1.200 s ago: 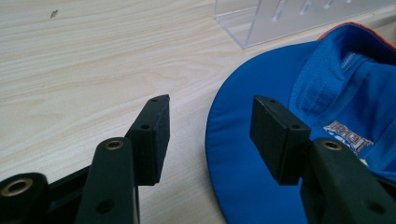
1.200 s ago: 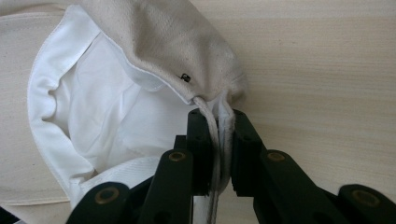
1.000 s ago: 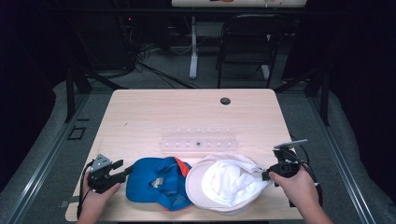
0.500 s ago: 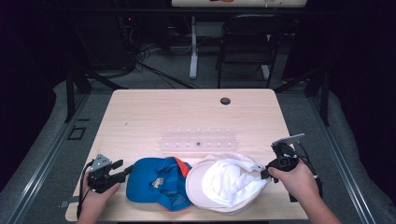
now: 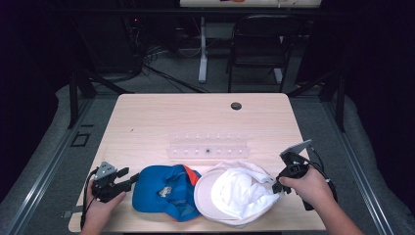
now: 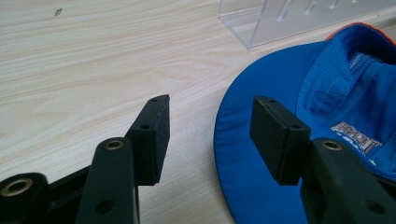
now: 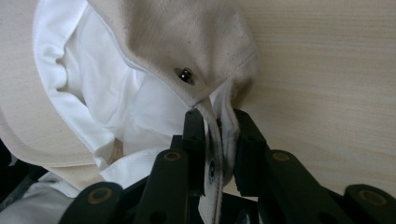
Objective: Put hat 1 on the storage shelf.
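A blue cap (image 5: 164,191) with an orange edge lies upside down near the table's front edge, its brim pointing left. My left gripper (image 5: 128,180) is open beside that brim; in the left gripper view the blue cap (image 6: 303,107) has its brim edge just inside the right jaw. A cream-white hat (image 5: 235,196) lies to the right of the blue cap and overlaps it. My right gripper (image 5: 278,186) is shut on the white hat's rear strap. The right gripper view shows the white hat (image 7: 154,51) with its strap between the jaws.
A clear plastic rack (image 5: 208,148) with several slots lies across the middle of the wooden table (image 5: 161,122). A round cable hole (image 5: 236,105) sits near the far edge. A folding chair (image 5: 257,44) and cables stand on the floor beyond.
My right gripper has shifted slightly with the white hat's edge in it. The left gripper stays open by the blue cap's brim.
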`<act>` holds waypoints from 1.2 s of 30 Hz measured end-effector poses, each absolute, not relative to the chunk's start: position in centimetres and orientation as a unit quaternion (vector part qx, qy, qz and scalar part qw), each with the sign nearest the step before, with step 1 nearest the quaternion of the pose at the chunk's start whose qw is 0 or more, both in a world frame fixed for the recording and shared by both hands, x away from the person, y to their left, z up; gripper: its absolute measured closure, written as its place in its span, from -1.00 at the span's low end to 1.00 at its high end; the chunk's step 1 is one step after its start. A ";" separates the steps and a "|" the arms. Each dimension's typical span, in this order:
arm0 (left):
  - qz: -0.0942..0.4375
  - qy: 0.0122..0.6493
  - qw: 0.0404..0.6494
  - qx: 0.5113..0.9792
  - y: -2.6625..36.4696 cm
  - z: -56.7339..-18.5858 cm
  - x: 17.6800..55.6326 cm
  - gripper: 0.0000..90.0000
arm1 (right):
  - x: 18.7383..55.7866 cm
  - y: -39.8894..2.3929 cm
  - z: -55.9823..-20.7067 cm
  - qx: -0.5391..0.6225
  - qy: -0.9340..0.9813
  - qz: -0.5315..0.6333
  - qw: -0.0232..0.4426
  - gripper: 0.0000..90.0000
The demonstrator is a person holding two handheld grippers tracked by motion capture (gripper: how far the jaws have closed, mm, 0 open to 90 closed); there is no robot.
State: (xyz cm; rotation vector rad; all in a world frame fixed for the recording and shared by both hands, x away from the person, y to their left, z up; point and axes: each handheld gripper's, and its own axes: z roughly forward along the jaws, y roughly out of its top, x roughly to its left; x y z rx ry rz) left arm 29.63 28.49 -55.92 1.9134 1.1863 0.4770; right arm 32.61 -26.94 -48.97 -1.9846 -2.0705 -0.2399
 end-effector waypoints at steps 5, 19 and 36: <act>0.189 0.471 0.408 0.759 28.5 -55.9 29.6 0.07 | 32.6 -26.6 -48.9 -0.688 -0.708 -0.085 0.135 0.81; 0.189 0.471 0.407 0.759 28.5 -55.9 29.6 0.07 | 32.6 -26.2 -46.6 -0.690 -0.703 -0.110 0.132 0.81; 0.188 0.473 0.409 0.758 28.6 -55.9 29.6 0.07 | 33.7 -24.8 -42.6 -0.691 -0.704 -0.117 0.117 0.81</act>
